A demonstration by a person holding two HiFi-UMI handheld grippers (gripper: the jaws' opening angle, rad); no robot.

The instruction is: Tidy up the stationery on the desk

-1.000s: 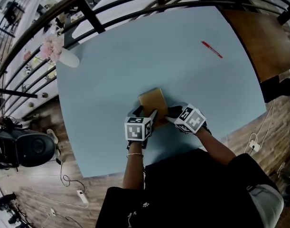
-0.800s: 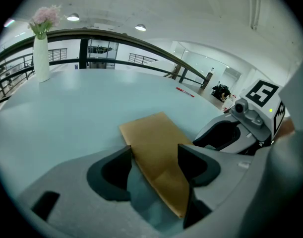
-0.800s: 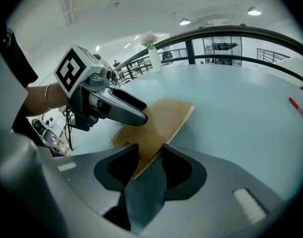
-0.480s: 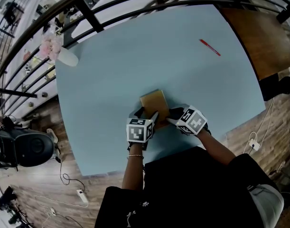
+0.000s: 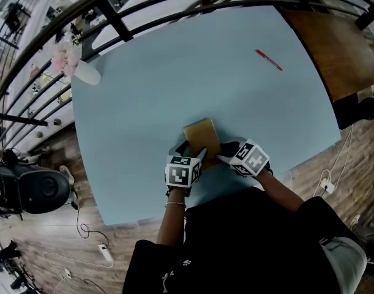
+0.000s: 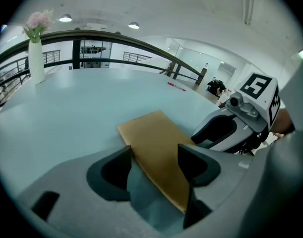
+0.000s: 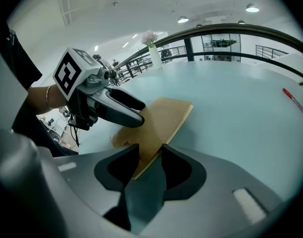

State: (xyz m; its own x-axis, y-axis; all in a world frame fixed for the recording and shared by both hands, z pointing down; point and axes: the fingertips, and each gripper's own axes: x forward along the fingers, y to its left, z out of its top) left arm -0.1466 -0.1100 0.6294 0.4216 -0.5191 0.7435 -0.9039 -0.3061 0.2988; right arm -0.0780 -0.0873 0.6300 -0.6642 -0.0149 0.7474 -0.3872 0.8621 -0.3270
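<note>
Head view showed the left claw [image 5: 194, 154] and right claw [image 5: 222, 154] each clamped on the notebook [image 5: 201, 133]. Together they had drawn it slightly farther from the pen [image 5: 268, 60] across the worktop [image 5: 174, 72], so the pen likely waited its turn.

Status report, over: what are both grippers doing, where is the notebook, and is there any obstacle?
Right gripper shut on brown notebook edge. Left gripper jaws apart astride its corner, grip unclear. Nothing in the way; red pen lies far off.
</note>
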